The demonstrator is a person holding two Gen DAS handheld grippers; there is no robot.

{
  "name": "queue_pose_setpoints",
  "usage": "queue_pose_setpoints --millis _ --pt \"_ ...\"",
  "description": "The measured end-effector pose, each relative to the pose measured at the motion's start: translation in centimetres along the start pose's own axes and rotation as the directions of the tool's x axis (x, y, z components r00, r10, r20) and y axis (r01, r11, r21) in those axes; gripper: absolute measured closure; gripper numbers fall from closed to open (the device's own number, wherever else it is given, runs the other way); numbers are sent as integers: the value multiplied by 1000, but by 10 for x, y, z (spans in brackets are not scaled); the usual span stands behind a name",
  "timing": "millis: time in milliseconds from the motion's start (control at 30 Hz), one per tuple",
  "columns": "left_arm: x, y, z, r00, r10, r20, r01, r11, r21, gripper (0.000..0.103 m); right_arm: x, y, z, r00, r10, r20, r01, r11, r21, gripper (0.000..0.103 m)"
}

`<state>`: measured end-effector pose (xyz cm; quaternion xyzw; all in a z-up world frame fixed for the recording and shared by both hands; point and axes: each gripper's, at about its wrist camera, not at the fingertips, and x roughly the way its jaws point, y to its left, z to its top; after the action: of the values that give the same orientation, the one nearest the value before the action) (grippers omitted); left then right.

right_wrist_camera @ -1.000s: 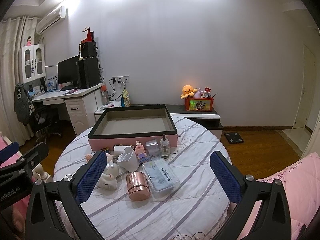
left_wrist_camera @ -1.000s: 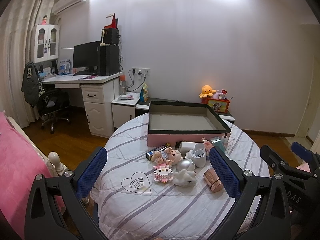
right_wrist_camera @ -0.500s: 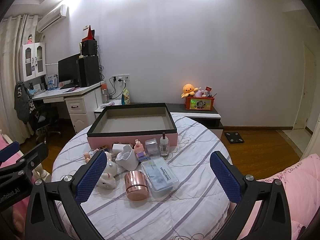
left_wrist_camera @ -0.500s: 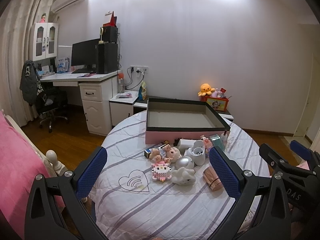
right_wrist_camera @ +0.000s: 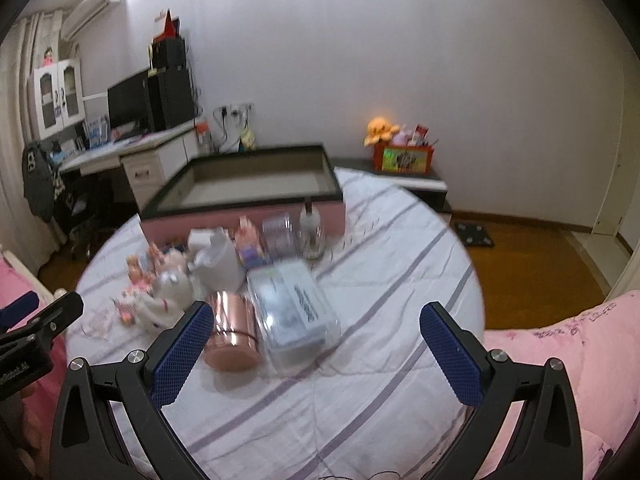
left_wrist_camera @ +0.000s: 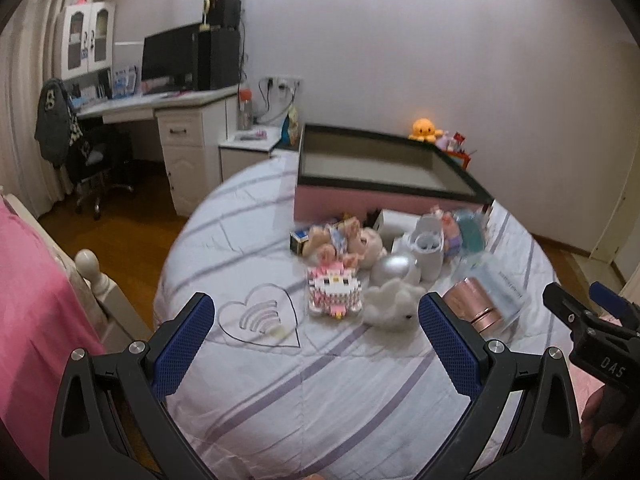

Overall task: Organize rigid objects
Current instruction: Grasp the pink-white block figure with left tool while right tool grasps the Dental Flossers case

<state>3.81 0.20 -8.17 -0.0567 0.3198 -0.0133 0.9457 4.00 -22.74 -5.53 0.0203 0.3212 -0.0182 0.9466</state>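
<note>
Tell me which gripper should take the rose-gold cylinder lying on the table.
Probably right. In the right wrist view the rose-gold cylinder lies just ahead of the open right gripper, beside its left finger. The left gripper, also open, faces the block-built cat; the cylinder sits beyond its right finger.

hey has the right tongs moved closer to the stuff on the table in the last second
Yes. In its own view the right tongs have come forward and down: the copper cup and pink box on the round table look larger and nearer.
</note>
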Motion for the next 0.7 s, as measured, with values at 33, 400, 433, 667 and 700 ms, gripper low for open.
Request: queue_pose_setpoints --millis 33,400,433,667,700 --pt "4 -1 -2 1000 -6 -8 6 1000 -1 0 7 -1 -3 1000 5 -16 -5 1000 4 0" --pt "55 10 -6 996 43 -79 -44 999 -12 0 46 -15 -8 995 27 -92 -25 999 26 0" --pt "59 11 -5 995 47 -83 -48 999 -12 0 51 -17 -8 995 32 -99 -30 999 26 0" --pt "85 10 2 991 56 -118 -52 998 36 0 71 -13 -5 988 77 -136 -79 997 -10 2" --pt "88 9 4 991 47 -127 -42 998 41 0 77 -12 -4 986 81 -145 -85 996 -21 2"
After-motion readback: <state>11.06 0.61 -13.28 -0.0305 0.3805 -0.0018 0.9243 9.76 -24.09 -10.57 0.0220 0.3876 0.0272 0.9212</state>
